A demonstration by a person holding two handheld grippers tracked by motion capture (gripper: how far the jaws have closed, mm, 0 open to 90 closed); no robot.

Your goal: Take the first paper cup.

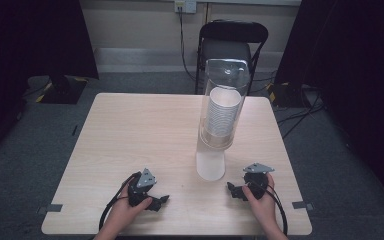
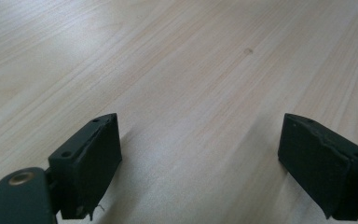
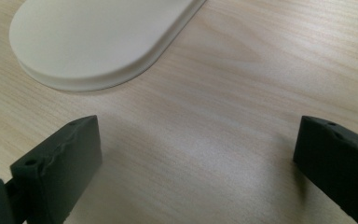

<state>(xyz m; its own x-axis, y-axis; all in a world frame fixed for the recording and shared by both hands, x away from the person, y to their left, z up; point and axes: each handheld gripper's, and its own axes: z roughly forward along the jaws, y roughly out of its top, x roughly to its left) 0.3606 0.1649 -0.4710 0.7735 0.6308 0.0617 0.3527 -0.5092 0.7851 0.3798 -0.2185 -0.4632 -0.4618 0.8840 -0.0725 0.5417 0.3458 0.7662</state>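
Note:
A tall clear cup dispenser (image 1: 221, 107) stands on the wooden table (image 1: 130, 130), right of centre, with a stack of white paper cups (image 1: 223, 112) inside and a white base (image 1: 210, 166) (image 3: 98, 42). My left gripper (image 1: 157, 201) rests near the front edge, left of the base, held by a hand; its jaws stand wide apart over bare wood (image 2: 200, 154). My right gripper (image 1: 232, 189) rests near the front right, just right of the base, jaws also wide apart with nothing between them (image 3: 198, 154).
A black folding chair (image 1: 230, 47) stands behind the table's far edge. Cables run across the grey carpet at the right. Dark curtains hang at both sides. Tape marks (image 1: 50, 208) sit at the front corners.

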